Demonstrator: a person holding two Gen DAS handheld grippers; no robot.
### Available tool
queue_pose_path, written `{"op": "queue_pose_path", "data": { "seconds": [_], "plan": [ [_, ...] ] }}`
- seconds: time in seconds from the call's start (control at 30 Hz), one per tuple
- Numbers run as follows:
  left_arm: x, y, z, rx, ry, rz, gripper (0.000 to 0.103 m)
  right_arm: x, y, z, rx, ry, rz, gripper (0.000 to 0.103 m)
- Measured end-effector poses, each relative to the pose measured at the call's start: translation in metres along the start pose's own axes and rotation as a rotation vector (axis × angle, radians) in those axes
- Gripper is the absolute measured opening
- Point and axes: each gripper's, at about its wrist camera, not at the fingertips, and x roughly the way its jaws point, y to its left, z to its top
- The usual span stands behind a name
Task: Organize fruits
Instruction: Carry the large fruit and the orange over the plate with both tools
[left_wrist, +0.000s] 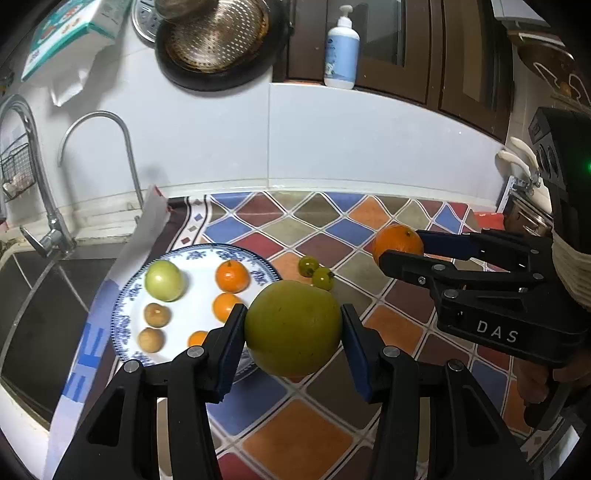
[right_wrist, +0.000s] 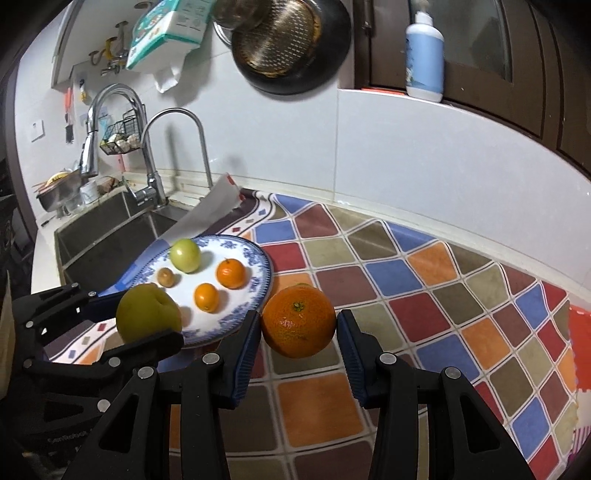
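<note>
Left wrist view: left gripper (left_wrist: 293, 332) fingers pinching green apple (left_wrist: 293, 326), right gripper (left_wrist: 400, 246) fingers pinching orange (left_wrist: 397, 242), two green tomatoes (left_wrist: 316, 272) between.

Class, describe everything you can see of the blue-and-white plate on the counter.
The plate is round, white in the middle with a blue flowered rim, and looks like glazed china. It lies flat on the patterned cloth, beside the sink. On it lie a green fruit, small oranges and small brown fruits. Neither gripper touches it.
</note>
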Motion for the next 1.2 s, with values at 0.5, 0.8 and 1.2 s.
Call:
{"op": "queue_pose_path", "data": {
  "seconds": [0.5, 0.8, 1.2],
  "plan": [
    [-0.015, 0.052, -0.003, 0.007, -0.011, 0.03, 0.05, 0.012, 0.055, 0.019, -0.038, -0.027, 0.043, 0.043],
    [0.006, 0.081, 0.0, -0.004, 0.019, 0.038, 0.05, 0.046, 0.078, 0.042, -0.081, -0.02, 0.078, 0.043],
    [0.047, 0.101, 0.001, 0.008, 0.063, 0.024, 0.05, 0.102, 0.087, 0.063, -0.127, 0.024, 0.139, 0.043]
  ]
}}
